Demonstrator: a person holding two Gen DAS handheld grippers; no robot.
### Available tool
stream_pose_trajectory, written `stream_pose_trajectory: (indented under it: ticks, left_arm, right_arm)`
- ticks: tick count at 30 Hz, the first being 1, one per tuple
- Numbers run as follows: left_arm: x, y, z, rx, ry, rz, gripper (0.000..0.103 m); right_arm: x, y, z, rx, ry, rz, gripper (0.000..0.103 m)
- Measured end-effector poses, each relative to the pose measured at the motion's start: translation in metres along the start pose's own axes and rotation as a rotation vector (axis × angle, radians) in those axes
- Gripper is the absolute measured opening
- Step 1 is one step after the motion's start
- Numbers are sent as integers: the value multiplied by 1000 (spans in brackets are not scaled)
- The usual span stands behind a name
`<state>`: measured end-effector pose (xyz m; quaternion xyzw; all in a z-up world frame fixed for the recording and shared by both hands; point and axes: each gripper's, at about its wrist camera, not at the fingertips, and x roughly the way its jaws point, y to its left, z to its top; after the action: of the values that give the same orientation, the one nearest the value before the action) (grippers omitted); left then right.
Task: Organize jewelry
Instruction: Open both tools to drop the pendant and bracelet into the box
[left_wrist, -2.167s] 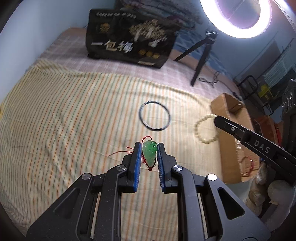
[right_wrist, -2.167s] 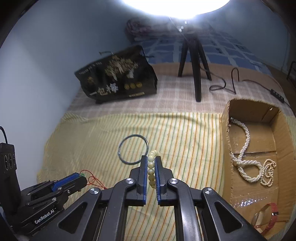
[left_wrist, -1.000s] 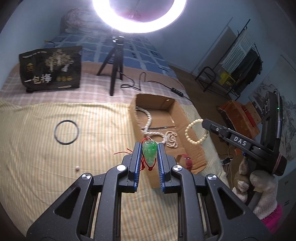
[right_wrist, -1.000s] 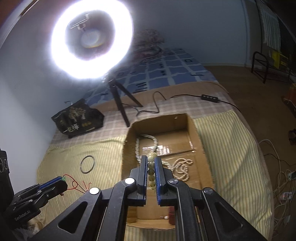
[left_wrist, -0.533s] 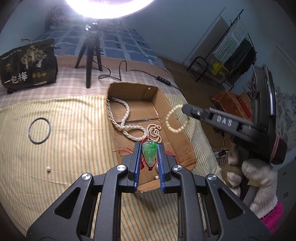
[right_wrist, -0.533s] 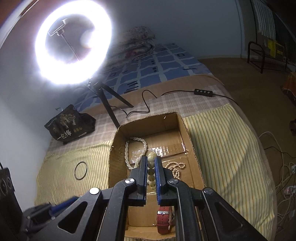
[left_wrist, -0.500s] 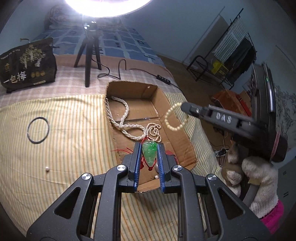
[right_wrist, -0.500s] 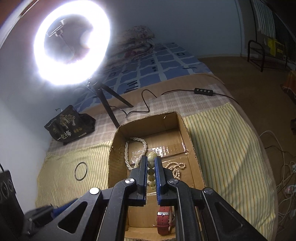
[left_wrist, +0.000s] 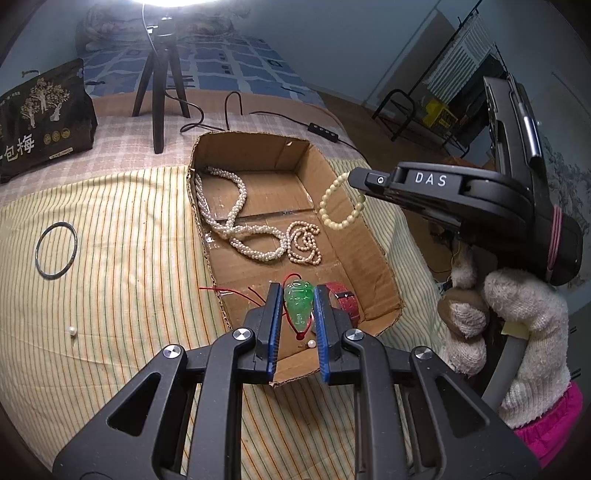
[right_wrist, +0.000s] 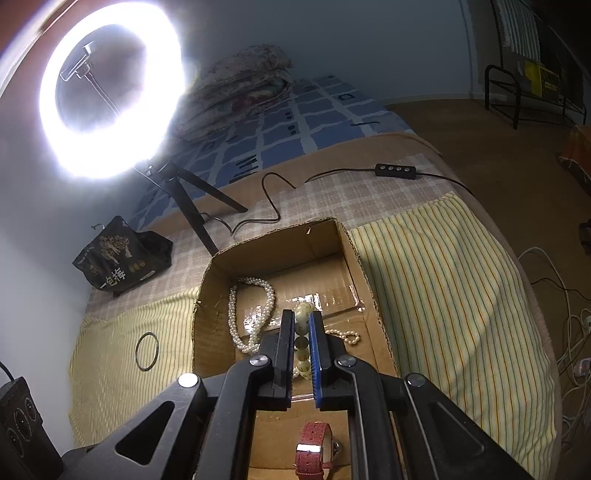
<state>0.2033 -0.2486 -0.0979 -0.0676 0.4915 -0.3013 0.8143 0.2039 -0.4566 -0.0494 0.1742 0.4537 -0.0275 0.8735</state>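
My left gripper (left_wrist: 297, 295) is shut on a green jade pendant (left_wrist: 298, 304) with a red cord, held over the near end of an open cardboard box (left_wrist: 207, 236). My right gripper (right_wrist: 302, 325) is shut on a cream bead bracelet (right_wrist: 303, 341); in the left wrist view the bracelet (left_wrist: 338, 206) hangs from that gripper over the box's right wall. In the box lie a white pearl necklace (left_wrist: 229, 218), a pinkish pearl strand (left_wrist: 304, 245) and a red watch strap (left_wrist: 343, 301). A dark bangle (left_wrist: 56, 249) lies on the striped cloth at left.
A loose pearl (left_wrist: 71, 331) lies on the cloth at left, another (left_wrist: 312, 343) in the box's near end. A black printed bag (left_wrist: 40, 122) and a ring-light tripod (left_wrist: 159, 85) stand behind the box. A cable with a switch (right_wrist: 395, 171) runs across the bed.
Both grippers have moved right from the striped cloth to over the box, carrying the pendant and the bracelet. The right gripper has come lower and closer to the box.
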Motion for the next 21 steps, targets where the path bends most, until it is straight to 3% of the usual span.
stream_pose_trajectory:
  ticks: [4, 6, 11, 21]
  left_arm:
    - [2, 0, 1, 4, 3, 11, 15]
    - [2, 2, 1, 2, 3, 20, 15]
    - [1, 7, 1, -5, 9, 34, 22]
    - [-10, 14, 0, -3, -2, 51, 22]
  right_arm:
    - [0, 0, 0, 0, -4, -3, 13]
    - [1, 0, 1, 1, -8, -2, 29]
    - [1, 1, 0, -3, -14, -14, 31]
    - [-3, 9, -2, -23, -20, -21, 31]
